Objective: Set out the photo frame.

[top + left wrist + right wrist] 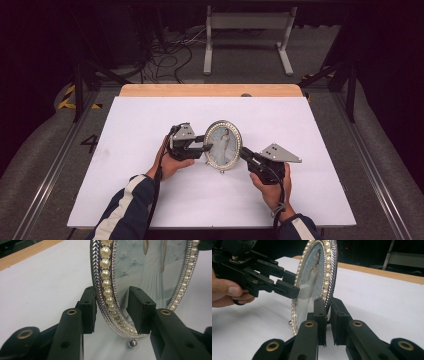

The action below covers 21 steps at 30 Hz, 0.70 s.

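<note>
An oval silver picture frame [223,144] with a pearl border and a portrait of a figure in a white dress stands upright mid-table. My left gripper [207,146] straddles its left rim. In the left gripper view the rim [107,297] runs between the pads [140,310], and the front pad stands a little off the glass, so that gripper [113,310] is open. My right gripper [243,152] grips the opposite, right rim. In the right gripper view its jaws [329,315] are shut on the frame [312,277], with the left gripper [293,285] beyond it.
The frame rests on a white board [150,200] that covers a wooden table [210,90]. The frame's small ball foot [133,343] touches the board. Behind the table lie floor cables [170,55] and a grey metal stand [247,22].
</note>
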{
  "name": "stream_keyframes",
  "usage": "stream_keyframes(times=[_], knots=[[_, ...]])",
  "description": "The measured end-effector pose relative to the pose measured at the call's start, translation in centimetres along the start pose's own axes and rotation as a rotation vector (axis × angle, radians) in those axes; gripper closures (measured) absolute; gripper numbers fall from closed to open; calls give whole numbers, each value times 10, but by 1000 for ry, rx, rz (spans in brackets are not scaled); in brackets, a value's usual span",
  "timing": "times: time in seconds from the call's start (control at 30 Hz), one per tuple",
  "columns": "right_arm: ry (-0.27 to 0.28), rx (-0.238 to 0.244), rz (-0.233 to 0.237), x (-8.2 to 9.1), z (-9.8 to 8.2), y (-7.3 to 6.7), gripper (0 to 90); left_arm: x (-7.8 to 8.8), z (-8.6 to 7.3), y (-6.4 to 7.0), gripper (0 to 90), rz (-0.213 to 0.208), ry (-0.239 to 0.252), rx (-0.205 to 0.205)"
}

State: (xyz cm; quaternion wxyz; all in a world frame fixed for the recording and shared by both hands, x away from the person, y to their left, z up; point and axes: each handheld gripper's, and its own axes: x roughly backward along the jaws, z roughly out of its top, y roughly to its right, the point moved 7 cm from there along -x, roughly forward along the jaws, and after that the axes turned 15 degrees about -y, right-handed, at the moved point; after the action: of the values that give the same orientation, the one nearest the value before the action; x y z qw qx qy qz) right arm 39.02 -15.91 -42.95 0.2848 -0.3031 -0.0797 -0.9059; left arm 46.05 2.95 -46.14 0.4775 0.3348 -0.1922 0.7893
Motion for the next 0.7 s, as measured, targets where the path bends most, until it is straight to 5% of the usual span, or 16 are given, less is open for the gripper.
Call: stream_keyframes(times=[0.43, 0.7], knots=[[8, -3, -7, -6, 4, 0, 833, 4, -7, 1, 617, 70, -50, -41], [5, -2, -12, -8, 5, 1, 832, 6, -10, 2, 617, 67, -53, -32]])
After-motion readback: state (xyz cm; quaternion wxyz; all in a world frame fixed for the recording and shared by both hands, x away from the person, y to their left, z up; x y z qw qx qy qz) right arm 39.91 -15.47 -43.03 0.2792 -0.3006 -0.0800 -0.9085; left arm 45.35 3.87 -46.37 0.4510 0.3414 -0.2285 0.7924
